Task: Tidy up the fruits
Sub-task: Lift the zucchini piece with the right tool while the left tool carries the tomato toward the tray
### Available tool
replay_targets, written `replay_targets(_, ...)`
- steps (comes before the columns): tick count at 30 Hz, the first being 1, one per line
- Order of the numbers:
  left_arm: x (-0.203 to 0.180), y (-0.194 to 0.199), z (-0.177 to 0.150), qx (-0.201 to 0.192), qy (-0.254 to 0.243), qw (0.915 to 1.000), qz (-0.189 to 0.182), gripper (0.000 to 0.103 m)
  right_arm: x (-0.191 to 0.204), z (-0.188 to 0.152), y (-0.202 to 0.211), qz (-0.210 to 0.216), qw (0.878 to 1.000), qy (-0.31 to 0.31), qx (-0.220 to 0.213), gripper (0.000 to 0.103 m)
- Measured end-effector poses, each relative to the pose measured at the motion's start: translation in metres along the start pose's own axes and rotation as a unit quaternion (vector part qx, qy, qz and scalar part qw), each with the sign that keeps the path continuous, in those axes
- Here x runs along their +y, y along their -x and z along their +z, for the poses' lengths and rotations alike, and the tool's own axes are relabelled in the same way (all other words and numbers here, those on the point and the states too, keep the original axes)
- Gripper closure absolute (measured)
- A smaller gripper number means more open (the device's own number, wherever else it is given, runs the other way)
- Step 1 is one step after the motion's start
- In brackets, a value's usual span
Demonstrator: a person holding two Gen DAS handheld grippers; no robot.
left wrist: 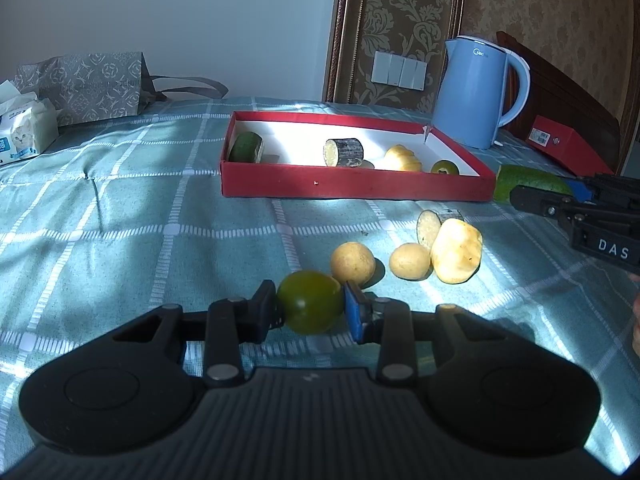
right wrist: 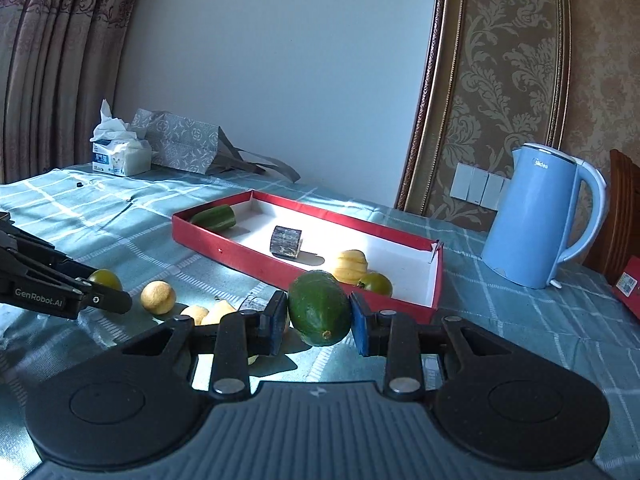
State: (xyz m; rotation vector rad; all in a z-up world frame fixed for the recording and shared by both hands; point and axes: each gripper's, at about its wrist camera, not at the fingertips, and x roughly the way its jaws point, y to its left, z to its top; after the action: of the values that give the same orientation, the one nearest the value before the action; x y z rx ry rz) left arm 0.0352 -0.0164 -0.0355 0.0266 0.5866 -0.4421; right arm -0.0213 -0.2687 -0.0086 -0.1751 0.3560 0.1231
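My left gripper [left wrist: 310, 306] is shut on a green tomato [left wrist: 310, 300] just above the checked cloth; it also shows in the right wrist view [right wrist: 105, 279]. My right gripper [right wrist: 320, 316] is shut on a green cucumber piece [right wrist: 320, 306], held near the red tray's front right corner; the piece also shows in the left wrist view [left wrist: 528, 182]. The red tray [left wrist: 360, 188] holds a cucumber piece [left wrist: 246, 146], a dark-skinned slice [left wrist: 344, 152], a yellow peeled fruit [left wrist: 404, 158] and a green tomato [left wrist: 444, 167]. Two yellow round fruits [left wrist: 352, 262], a peeled yellow piece [left wrist: 456, 250] and a dark-skinned slice [left wrist: 430, 226] lie on the cloth.
A blue kettle [left wrist: 476, 92] stands behind the tray at the right. A red box [left wrist: 560, 144] lies beside it. A tissue pack [left wrist: 24, 128] and a patterned paper bag [left wrist: 88, 86] sit at the far left. A wall rises behind the table.
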Motion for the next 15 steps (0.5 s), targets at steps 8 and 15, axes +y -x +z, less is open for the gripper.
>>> replay_targets(8,0.0,-0.001,0.0,-0.001,-0.002,1.0,0.003,0.07,-0.01,0.005,-0.032,-0.07,0.997,-0.014,-0.014,0.07)
replay_targets(15,0.0,-0.002,0.0,0.002,-0.004,1.0,0.004,0.07,-0.022,-0.002,-0.041,-0.096,0.995,-0.034,-0.023,0.07)
